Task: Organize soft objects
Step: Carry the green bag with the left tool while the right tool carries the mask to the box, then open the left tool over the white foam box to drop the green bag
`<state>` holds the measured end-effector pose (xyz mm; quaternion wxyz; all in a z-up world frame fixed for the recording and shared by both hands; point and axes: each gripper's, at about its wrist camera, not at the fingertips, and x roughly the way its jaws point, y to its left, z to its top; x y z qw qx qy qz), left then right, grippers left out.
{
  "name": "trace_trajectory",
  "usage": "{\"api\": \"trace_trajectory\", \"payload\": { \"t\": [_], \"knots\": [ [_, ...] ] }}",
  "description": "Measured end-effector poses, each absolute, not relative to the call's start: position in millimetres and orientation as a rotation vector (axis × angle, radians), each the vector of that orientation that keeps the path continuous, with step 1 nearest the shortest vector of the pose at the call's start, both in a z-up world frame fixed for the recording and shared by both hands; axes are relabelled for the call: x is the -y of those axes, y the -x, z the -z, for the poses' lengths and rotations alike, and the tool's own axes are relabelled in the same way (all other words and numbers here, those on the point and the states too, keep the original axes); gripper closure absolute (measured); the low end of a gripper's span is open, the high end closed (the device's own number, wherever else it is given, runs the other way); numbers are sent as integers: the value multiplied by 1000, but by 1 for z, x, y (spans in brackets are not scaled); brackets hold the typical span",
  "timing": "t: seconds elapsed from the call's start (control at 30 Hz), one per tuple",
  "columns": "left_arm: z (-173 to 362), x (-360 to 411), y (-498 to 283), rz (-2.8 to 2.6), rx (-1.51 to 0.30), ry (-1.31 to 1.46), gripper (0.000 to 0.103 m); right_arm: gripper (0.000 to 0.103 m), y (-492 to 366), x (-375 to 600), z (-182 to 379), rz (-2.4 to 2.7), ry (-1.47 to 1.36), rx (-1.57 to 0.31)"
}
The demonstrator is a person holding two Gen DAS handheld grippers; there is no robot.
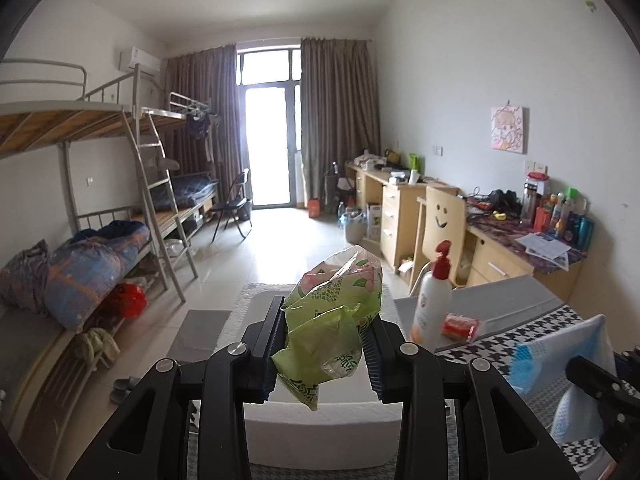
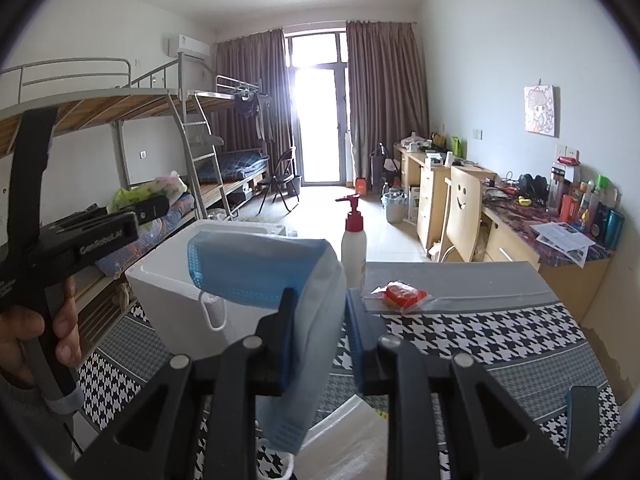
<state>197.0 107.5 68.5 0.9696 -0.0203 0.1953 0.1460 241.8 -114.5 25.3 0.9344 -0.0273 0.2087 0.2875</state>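
Glossy crinkled green plastic packet [image 1: 332, 320], soft pleated blue cloth mask [image 2: 260, 268], matt white foam box [image 2: 168, 280].

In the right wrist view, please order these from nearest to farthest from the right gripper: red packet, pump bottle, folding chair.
From the right gripper:
1. Red packet, on the table just to its right.
2. Pump bottle, standing at the table's far edge.
3. Folding chair, far back by the window.

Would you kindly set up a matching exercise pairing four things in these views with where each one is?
Things:
1. green packet
2. blue face mask
3. pump bottle
4. red packet

Places:
A. standing on the table beside the white box
B. clamped in the left gripper
C. lying on the table's grey strip
D. clamped in the right gripper

Pairs: 1-B, 2-D, 3-A, 4-C
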Motion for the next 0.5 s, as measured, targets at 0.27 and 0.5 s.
{"api": "trace_trajectory", "payload": {
  "t": [0.27,0.5],
  "knots": [
    [-65,-127,-212,-299,-444,72,66,75,-244,105,-26,-590,75,-431],
    [-55,-139,-227,-304,-497,93,66,75,-248,102,-24,-592,77,-442]
  ]
}}
